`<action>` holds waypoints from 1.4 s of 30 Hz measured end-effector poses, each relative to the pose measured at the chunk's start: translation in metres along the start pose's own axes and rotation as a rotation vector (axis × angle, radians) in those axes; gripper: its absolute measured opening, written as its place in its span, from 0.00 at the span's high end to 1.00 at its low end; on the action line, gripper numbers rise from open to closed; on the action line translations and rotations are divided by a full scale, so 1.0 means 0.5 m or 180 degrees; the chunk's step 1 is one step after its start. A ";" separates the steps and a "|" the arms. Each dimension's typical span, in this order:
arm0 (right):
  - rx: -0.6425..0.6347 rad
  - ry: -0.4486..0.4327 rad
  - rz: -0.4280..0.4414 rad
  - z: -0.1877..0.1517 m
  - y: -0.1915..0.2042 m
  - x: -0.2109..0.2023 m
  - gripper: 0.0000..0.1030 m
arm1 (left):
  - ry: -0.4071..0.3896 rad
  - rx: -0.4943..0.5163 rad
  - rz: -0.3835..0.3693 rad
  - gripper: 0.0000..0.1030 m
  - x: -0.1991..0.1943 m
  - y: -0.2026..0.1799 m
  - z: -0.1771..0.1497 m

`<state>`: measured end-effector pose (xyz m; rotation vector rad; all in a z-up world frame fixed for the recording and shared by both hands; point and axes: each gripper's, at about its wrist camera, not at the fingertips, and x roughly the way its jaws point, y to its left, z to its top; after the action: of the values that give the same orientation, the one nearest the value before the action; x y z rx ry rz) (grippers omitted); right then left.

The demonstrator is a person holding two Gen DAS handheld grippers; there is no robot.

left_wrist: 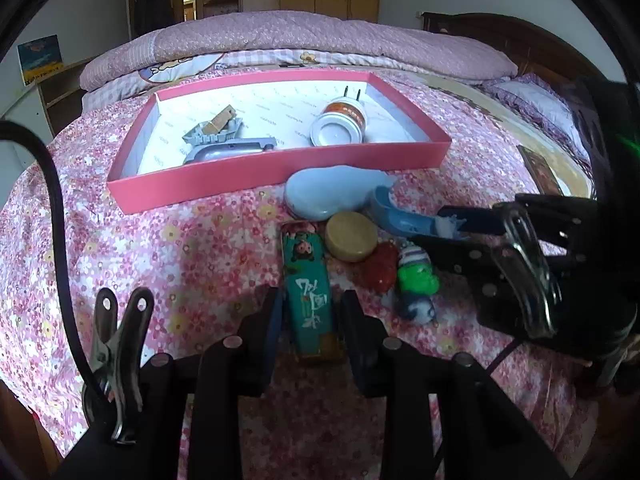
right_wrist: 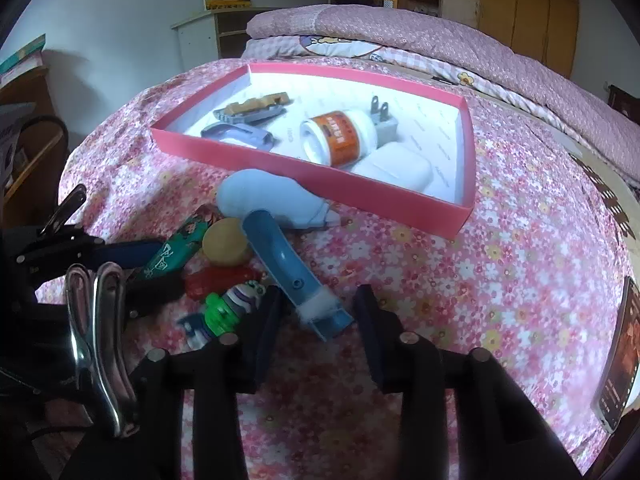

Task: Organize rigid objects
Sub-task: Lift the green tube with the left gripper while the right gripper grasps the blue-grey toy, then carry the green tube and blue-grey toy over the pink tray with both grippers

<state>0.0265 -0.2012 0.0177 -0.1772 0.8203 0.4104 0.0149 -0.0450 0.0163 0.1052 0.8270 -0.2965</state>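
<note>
Left wrist view shows the left gripper [left_wrist: 310,312] low over the flowered bed [left_wrist: 180,240], its jaws apart with the green box [left_wrist: 308,292] lying lengthwise between them; whether the pads touch the box I cannot tell. Just past the box's far end sits a tan round disc [left_wrist: 351,236], with a red piece [left_wrist: 380,266] and a green toy figure [left_wrist: 416,280] beside it to the right. A pale blue case [left_wrist: 328,192] rests against the near wall of the pink tray [left_wrist: 240,180]. The right gripper [left_wrist: 452,232] reaches in from the right with its jaws set around the handle end of a blue scoop-shaped tool [left_wrist: 400,216].

In the right wrist view the right gripper [right_wrist: 316,320] has its jaws apart, the tool's white-fuzzed end [right_wrist: 320,308] lying between them, nearer the left pad. Inside the tray [right_wrist: 320,176] lie 5 things: a grey and tan toy boat [right_wrist: 256,108], a grey-lilac clip-like piece [right_wrist: 240,134], an orange-labelled jar [right_wrist: 340,136] on its side, a plug adapter [right_wrist: 382,118] and a white case [right_wrist: 396,166]. A phone [right_wrist: 620,360] lies on the bed at the far right edge.
</note>
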 end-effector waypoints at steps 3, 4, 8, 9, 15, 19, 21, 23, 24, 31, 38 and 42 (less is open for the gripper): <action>0.0018 -0.0011 -0.0047 -0.004 0.002 -0.003 0.77 | -0.0015 -0.0002 0.0006 0.70 0.001 0.000 0.001; 0.0034 -0.0018 -0.0062 -0.005 0.002 -0.004 0.79 | -0.0019 -0.0012 0.0005 0.70 0.001 0.001 0.001; 0.0236 -0.0047 -0.0026 -0.019 -0.009 -0.014 0.80 | -0.0039 -0.0097 -0.0002 0.76 0.001 0.011 -0.002; 0.0286 -0.0058 -0.0009 -0.023 -0.012 -0.016 0.80 | -0.0039 -0.0138 -0.0038 0.77 -0.001 0.015 -0.004; 0.0698 -0.0077 0.0181 -0.039 -0.042 -0.034 0.80 | -0.0051 -0.0321 -0.0140 0.77 -0.018 0.039 -0.014; 0.0857 -0.0093 0.0291 -0.042 -0.049 -0.047 0.80 | -0.0105 -0.0428 -0.0159 0.77 -0.034 0.055 -0.010; 0.0864 -0.0116 0.0294 -0.041 -0.047 -0.055 0.80 | -0.0137 -0.0485 -0.0159 0.77 -0.042 0.063 -0.006; 0.0884 -0.0136 0.0315 -0.040 -0.047 -0.062 0.80 | -0.0164 -0.0532 -0.0139 0.77 -0.051 0.072 -0.001; 0.0892 -0.0143 0.0325 -0.038 -0.048 -0.063 0.80 | -0.0173 -0.0548 -0.0130 0.77 -0.053 0.076 0.001; 0.0923 -0.0208 0.0382 -0.023 -0.052 -0.078 0.80 | -0.0254 -0.0654 -0.0062 0.77 -0.075 0.101 0.025; 0.0938 -0.0289 0.0419 -0.006 -0.062 -0.090 0.80 | -0.0319 -0.0673 -0.0023 0.77 -0.089 0.111 0.051; 0.0942 -0.0309 0.0431 0.004 -0.069 -0.092 0.80 | -0.0344 -0.0686 -0.0017 0.77 -0.090 0.116 0.065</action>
<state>0.0144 -0.2452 0.0530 0.1729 0.7897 0.4163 0.0267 0.0131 0.0703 -0.1136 0.7471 -0.2145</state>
